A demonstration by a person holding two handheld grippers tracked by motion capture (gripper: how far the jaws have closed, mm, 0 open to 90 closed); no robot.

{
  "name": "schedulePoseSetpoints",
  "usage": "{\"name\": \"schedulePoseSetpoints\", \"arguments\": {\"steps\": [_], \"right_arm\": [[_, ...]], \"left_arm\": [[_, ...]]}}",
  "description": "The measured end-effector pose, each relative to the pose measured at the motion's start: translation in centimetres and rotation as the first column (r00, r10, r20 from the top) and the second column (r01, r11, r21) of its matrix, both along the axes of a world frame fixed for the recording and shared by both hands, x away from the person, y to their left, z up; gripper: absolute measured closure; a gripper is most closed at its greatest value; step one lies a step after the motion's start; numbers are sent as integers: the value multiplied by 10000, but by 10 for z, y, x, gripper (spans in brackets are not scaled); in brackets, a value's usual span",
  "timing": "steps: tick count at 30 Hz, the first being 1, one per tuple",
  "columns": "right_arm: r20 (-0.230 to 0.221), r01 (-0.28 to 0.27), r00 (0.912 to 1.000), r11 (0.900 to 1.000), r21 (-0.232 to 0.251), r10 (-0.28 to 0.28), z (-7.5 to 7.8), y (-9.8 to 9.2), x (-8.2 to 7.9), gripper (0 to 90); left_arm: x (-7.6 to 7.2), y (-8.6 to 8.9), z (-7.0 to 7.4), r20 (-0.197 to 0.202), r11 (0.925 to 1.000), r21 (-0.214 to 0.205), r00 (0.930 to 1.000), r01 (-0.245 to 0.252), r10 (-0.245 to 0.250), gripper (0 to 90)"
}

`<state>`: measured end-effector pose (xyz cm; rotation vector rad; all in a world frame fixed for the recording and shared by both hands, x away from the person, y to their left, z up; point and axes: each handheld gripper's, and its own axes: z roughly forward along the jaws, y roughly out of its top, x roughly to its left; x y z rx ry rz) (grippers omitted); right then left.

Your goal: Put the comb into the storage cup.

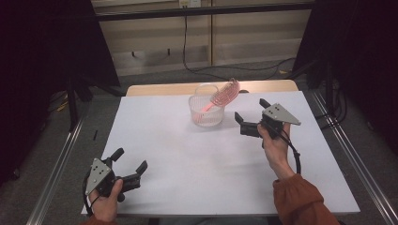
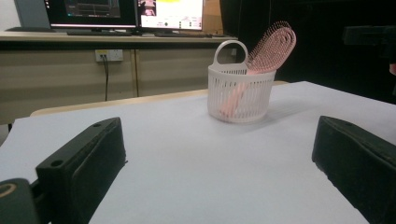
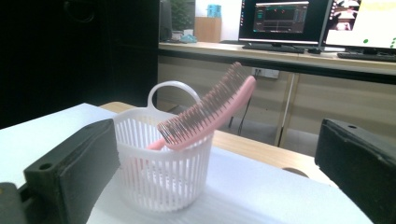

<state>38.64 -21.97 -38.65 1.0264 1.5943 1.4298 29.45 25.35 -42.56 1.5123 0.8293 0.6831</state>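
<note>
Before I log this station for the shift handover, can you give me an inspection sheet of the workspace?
Surface: white table, bare apart from the basket.
Job's things: pink hairbrush standing tilted, handle down, in the white slotted basket.
Clutter: nothing seen.
Grippers: left gripper open, near corner; right gripper open, beside the basket, apart from it.
Cables: black cable trails from the right gripper.
Surroundings: monitors on a desk behind.

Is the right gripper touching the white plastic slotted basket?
Apart. The high view shows bare table between the right gripper and the white plastic slotted basket.
</note>
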Motion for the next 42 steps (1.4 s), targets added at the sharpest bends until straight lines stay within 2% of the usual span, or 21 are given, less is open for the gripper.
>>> {"name": "schedulePoseSetpoints", "arguments": {"steps": [4,6,16,18,26,28,30,34,37,39,42], "right_arm": [[-73,185,9998,9994,289,-183,1,-10,-6,0],[-49,220,9997,9992,326,-218,2,-14,-10,0],[145,268,9995,9996,100,-269,-1,-22,-32,0],[133,296,9995,9995,59,-296,-3,-22,-35,0],[-61,433,9990,9990,86,-433,-8,-30,-45,0],[-63,427,9991,9990,87,-427,-9,-32,-48,0],[19,476,9989,9989,57,-476,-10,-34,-51,0],[-130,567,9983,9982,-182,-569,-15,-38,-58,0],[-241,621,9978,9980,-119,-624,-20,-42,-63,0],[-219,682,9974,9976,-151,-685,-21,-44,-66,0],[-111,737,9972,9971,-185,-740,-20,-46,-72,0]], "left_arm": [[-1,0,0,29,10000,-89,10000,-35,35,27],[-1,-1,0,79,9999,54,9999,-154,154,28],[-2,-1,0,52,9997,-137,9998,-183,184,28],[-1,-2,0,38,9993,46,9993,-377,377,28],[-1,-1,0,-103,9978,122,9978,-650,651,31],[-1,-1,0,-228,9982,-64,9979,-602,600,32],[-1,-2,1,-204,9981,5,9978,-624,624,32],[-2,-2,1,-149,9986,-188,9987,-490,487,31],[-2,-1,1,-127,9985,-216,9987,-503,500,31],[-2,-1,1,-119,9984,-43,9984,-559,558,31],[-3,-1,1,-89,9986,-179,9987,-495,494,31]]}}
